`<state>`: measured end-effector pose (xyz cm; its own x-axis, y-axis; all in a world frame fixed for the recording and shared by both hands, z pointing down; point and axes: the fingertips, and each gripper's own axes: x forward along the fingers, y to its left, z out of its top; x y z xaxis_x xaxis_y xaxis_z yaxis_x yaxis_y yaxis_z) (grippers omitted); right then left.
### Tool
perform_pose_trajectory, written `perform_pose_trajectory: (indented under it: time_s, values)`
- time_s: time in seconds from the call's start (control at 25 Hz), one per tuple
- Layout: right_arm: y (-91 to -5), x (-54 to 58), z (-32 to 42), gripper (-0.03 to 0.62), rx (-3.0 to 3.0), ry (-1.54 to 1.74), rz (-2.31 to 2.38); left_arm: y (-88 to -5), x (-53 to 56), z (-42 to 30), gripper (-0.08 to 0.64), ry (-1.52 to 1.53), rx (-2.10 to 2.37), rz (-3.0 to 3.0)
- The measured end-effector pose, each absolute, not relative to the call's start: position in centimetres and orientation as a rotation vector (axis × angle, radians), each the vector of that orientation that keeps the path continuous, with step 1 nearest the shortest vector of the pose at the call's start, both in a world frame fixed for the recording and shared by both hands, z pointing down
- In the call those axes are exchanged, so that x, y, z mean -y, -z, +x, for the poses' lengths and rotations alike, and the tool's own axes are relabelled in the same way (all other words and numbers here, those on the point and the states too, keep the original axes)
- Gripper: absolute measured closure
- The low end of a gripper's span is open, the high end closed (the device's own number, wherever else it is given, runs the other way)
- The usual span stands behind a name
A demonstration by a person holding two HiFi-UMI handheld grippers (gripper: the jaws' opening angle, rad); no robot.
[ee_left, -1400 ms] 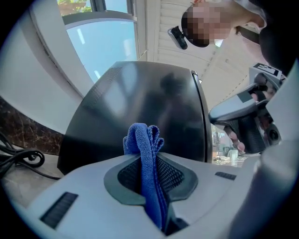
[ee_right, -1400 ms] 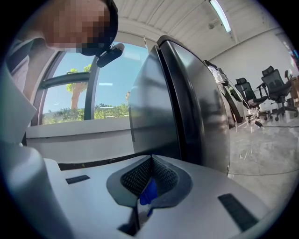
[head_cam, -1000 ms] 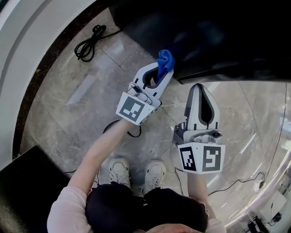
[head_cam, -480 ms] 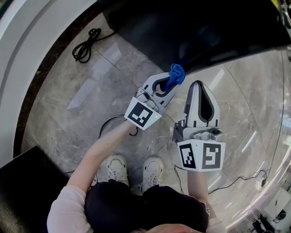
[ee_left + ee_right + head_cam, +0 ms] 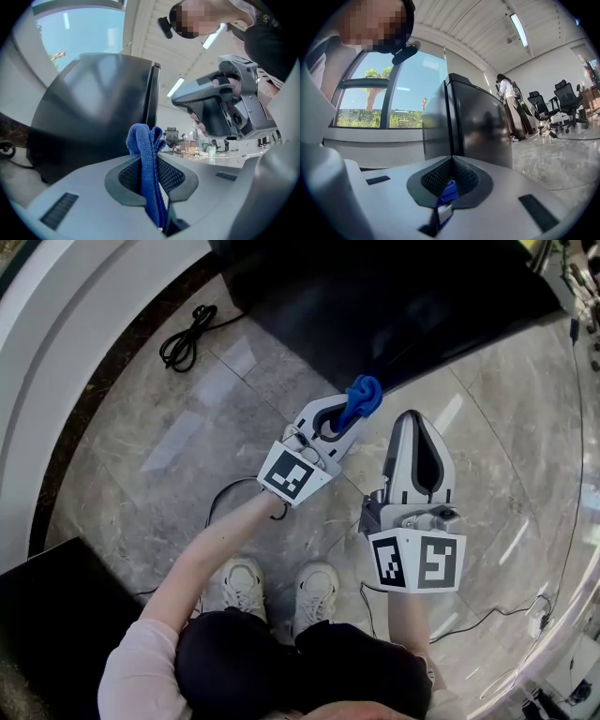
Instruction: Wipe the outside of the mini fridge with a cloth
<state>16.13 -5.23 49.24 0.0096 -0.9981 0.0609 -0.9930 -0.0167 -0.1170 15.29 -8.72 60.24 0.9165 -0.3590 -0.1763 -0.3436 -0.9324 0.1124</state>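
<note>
The black mini fridge (image 5: 375, 306) stands on the marble floor at the top of the head view. My left gripper (image 5: 354, 407) is shut on a blue cloth (image 5: 364, 395), which sits bunched at the fridge's near edge. In the left gripper view the cloth (image 5: 145, 154) sticks up between the jaws, with the fridge (image 5: 93, 108) just behind it; contact cannot be told. My right gripper (image 5: 415, 418) hovers shut to the right of the left one, a little short of the fridge (image 5: 473, 126). The right gripper (image 5: 220, 103) also shows in the left gripper view.
A coiled black cable (image 5: 183, 334) lies on the floor left of the fridge, and another cable (image 5: 220, 498) runs near the person's shoes (image 5: 244, 587). A curved white wall base (image 5: 56, 352) runs along the left. A person (image 5: 506, 103) and office chairs (image 5: 567, 101) are far behind.
The left gripper with the cloth has slid to the right along the fridge's near edge. The right gripper has hardly moved.
</note>
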Motion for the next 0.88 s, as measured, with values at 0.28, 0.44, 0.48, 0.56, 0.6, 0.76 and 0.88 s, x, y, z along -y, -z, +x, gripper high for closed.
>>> perform_pose_trajectory:
  time_s: [0.28, 0.44, 0.48, 0.56, 0.6, 0.76, 0.88]
  values:
    - [-49.4, 5.8, 14.9, 0.58, -2.205, 0.197, -2.184, -61.6, 14.1, 8.7, 0.5, 0.253, 0.835, 2.872]
    - [-50.0, 6.2, 14.1, 0.58, -2.226, 0.209, -2.178, -61.2, 19.5, 3.7, 0.5, 0.271, 1.078, 2.842]
    - [-50.2, 6.3, 13.9, 0.58, -2.231, 0.214, -2.178, -61.1, 20.9, 2.5, 0.5, 0.266, 1.138, 2.838]
    - [-50.4, 6.6, 13.6, 0.58, -2.238, 0.22, -2.178, -60.7, 23.2, 0.6, 0.5, 0.253, 1.239, 2.836]
    - [-50.5, 6.7, 13.4, 0.58, -2.242, 0.221, -2.178, -60.5, 24.3, -0.1, 0.5, 0.253, 1.279, 2.832]
    - [-51.2, 7.4, 12.7, 0.58, -2.253, 0.233, -2.18, -61.0, 28.3, -1.9, 0.5, 0.216, 1.399, 2.816]
    - [-51.7, 7.7, 12.4, 0.58, -2.264, 0.248, -2.189, -62.6, 31.0, -2.2, 0.5, 0.147, 1.453, 2.786]
